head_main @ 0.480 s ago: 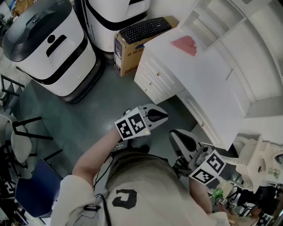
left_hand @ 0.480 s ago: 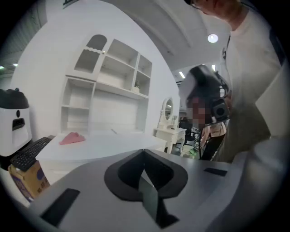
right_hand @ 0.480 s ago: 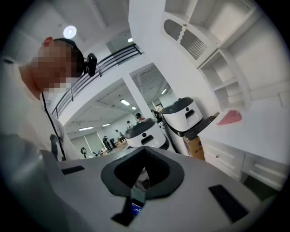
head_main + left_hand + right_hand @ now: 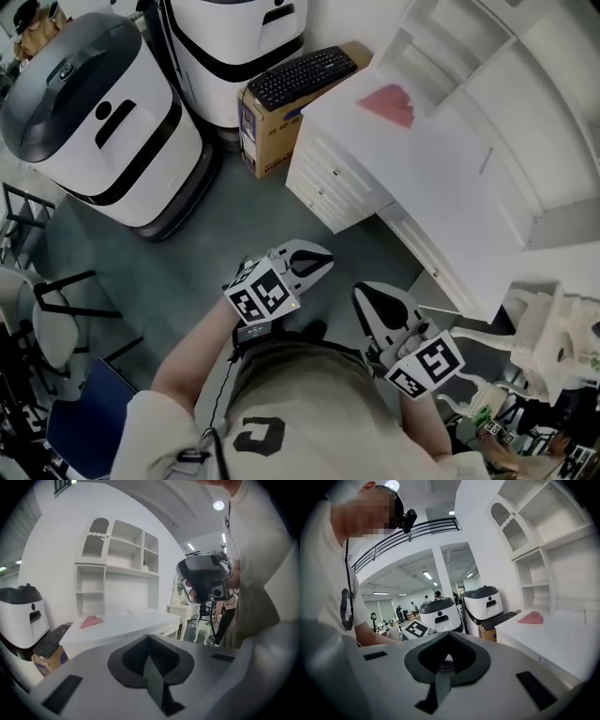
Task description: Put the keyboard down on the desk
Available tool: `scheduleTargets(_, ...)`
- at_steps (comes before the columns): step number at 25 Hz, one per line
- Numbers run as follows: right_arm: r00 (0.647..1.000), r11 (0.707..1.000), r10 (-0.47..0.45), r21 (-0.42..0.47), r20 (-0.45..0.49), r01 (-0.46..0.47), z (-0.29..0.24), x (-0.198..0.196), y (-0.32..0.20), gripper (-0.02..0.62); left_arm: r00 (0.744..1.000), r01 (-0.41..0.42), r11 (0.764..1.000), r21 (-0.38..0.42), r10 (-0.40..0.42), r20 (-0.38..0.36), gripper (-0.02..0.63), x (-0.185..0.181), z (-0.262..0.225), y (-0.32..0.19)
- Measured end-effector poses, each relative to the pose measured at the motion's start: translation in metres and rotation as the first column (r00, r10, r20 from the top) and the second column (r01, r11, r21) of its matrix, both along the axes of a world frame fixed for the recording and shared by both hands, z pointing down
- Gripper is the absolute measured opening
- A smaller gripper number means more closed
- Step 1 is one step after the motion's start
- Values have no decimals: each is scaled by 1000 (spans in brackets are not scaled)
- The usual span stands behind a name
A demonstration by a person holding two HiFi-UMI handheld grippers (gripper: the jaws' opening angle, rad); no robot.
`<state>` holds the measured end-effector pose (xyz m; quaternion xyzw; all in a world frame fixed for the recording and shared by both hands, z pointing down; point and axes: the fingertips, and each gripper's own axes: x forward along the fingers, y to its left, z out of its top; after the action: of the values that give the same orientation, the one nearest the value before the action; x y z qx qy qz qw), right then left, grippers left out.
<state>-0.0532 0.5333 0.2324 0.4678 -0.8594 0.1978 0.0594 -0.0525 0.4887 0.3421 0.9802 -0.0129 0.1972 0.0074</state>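
The left tongs [image 4: 314, 257] and right tongs [image 4: 371, 298], both closed on nothing, have drifted back toward the body, leaving the keyboard [image 4: 302, 77] unreached on its cardboard box [image 4: 272, 136] beside the table [image 4: 441, 178].

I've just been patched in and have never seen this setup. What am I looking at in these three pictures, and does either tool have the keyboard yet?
There is no robot arm here: a person holds a two-jaw tool in each hand. The top-down picture comes from a camera on the person's head. In it the left tool and the right tool show low in the picture, in front of the person's body. The other two pictures come from a camera riding on each tool, looking along that tool's own jaws. Both tools are shut and hold nothing. The black keyboard lies on top of a cardboard box that stands on the floor beside the white desk, so it is not yet on the desk. A pink, cloth-like thing lies on the desk.
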Motion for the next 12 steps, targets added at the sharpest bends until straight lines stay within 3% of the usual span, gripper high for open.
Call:
scheduleTargets(2,1000,1000,-10,6,5,10,-1,-7,-3,25,999,45,999,-1,-45,-30,14,-16,-14,0)
scheduleTargets(6,1000,1000,-19,19,1,19,-4,-18,-9,25,977,155,985,-77,-165,-136,14,-48,-45,-5)
scheduleTargets(12,997,999,-37,22,61,36,-6,-36,-19,25,956,250,967,-44,-253,-148,14,-77,-65,-15)
